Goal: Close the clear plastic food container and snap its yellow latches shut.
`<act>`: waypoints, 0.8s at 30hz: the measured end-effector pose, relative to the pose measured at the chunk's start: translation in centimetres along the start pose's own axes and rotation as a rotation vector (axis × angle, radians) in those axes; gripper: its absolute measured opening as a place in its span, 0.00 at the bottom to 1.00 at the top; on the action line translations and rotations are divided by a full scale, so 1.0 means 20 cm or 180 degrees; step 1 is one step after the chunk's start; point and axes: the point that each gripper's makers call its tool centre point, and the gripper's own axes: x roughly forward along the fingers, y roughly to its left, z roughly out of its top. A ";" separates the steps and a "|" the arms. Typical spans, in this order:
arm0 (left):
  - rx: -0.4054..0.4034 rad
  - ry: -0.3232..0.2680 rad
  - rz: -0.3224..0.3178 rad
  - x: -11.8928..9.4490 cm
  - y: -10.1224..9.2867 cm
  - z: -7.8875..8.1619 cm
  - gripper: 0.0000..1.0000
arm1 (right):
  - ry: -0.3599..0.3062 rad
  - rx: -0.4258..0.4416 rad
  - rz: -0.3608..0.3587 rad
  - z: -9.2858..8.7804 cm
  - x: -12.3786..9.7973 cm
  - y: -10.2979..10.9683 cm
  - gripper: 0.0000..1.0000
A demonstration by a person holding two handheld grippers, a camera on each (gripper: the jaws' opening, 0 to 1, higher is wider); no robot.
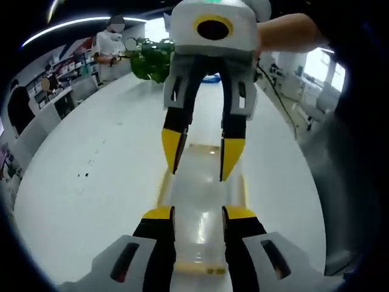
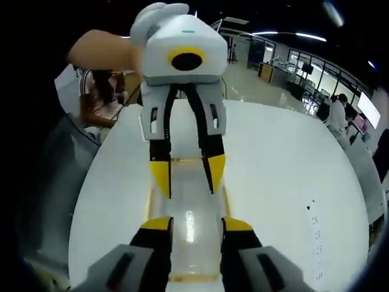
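I see clear container w/ yellow latches on white table. Left gripper: grey body, black fingers w/ yellow tips. Right gripper: same grey, black, yellow. Each shell carries a yellow ring round a black lens. Green plant behind.

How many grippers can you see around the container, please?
2: the left gripper at one end of the container and the right gripper at the opposite end, facing it, both with fingers apart.
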 end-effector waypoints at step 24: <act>0.0233 -0.0018 -0.0008 0.09 -0.13 0.08 0.31 | 0.0164 -0.0118 0.0148 0.00 0.10 -0.01 0.46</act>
